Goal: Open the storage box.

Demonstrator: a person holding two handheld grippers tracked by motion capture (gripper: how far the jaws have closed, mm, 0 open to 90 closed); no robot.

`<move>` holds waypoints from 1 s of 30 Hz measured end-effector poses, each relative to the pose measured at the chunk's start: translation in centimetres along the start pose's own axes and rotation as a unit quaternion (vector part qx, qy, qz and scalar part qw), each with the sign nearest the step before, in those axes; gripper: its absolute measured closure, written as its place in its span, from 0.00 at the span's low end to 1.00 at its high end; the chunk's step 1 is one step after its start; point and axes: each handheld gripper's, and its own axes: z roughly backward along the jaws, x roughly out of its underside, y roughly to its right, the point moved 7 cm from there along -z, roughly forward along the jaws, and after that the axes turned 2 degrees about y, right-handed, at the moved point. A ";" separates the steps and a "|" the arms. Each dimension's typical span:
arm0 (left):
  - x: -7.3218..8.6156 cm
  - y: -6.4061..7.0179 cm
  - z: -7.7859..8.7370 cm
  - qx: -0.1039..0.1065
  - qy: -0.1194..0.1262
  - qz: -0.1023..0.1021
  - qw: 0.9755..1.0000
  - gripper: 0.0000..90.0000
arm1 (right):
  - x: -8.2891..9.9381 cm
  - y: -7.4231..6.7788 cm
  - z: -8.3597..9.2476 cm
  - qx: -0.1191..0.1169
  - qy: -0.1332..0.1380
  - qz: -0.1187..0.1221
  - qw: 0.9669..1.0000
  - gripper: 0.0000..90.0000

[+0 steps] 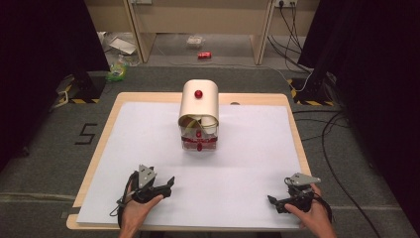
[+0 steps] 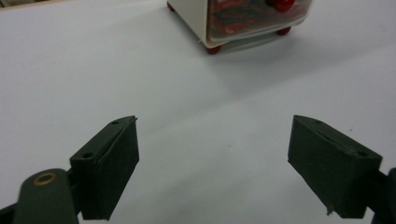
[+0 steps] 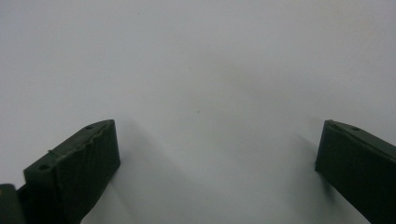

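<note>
In the high view, the left gripper lay low over the white sheet near the table's front edge, held in the person's left hand, with its jaws spread and nothing between them. Ahead of it and off to its right, well apart, stood the small cream cabinet with a rounded top, a red knob on that top and a clear drawer of red things at its base, facing the person. The right gripper rested near the front right of the sheet in the right hand, its jaws likewise parted and empty; the cabinet stood well ahead of it and to its left. In the left gripper view, the two black jaws rose from the bottom corners, wide apart, with bare white sheet between them; the cabinet's lower corner, its clear drawer and red feet sat far ahead of the jaws, toward the upper right. In the right gripper view, both jaws stood wide apart over plain white sheet, gripping nothing, with a soft shadow beside each jaw.
</note>
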 end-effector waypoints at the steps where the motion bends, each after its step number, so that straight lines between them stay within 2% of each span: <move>1: -0.3 0.2 -0.1 0.000 0.003 -0.003 1.000 0.17 | 0.0 0.0 0.0 0.000 0.000 0.000 1.000 0.00; 3: -0.6 0.4 -0.2 -0.001 0.007 -0.005 1.000 0.17 | 0.0 0.0 0.0 0.000 0.000 0.000 1.000 0.00; 4: -1.3 0.8 -0.5 -0.003 0.015 -0.008 1.000 0.17 | 0.0 0.0 0.0 0.000 -0.001 -0.001 1.000 0.00; 8: -1.7 1.1 -0.9 -0.006 0.021 -0.003 1.000 0.19 | 0.0 0.0 0.0 0.000 0.000 0.000 1.000 0.00; 11: -2.3 1.4 -1.5 -0.018 0.037 0.009 0.999 0.27 | 0.0 0.0 0.0 0.000 0.000 0.000 1.000 0.00; 13: -2.5 1.7 -1.7 -0.013 0.040 0.012 0.999 0.29 | 0.0 0.0 0.0 0.000 0.000 0.000 1.000 0.00; 16: -2.4 2.2 -2.0 -0.018 0.036 0.005 0.999 0.31 | 0.0 0.0 0.0 0.000 0.000 0.000 1.000 0.00; 23: -3.0 3.7 -3.0 -0.005 0.039 0.002 0.999 0.30 | 0.0 0.0 0.0 0.000 0.000 0.000 1.000 0.00; 24: -3.1 3.9 -3.1 -0.005 0.040 -0.002 0.999 0.30 | 0.0 0.0 0.0 0.000 0.000 0.000 1.000 0.00; 27: -3.4 4.4 -3.3 0.000 0.045 -0.009 0.999 0.41 | 0.0 0.0 0.0 0.000 0.000 0.000 1.000 0.00; 30: -4.0 5.1 -3.8 -0.001 0.052 -0.015 0.999 0.40 | 0.0 0.0 0.0 0.000 0.000 0.000 1.000 0.00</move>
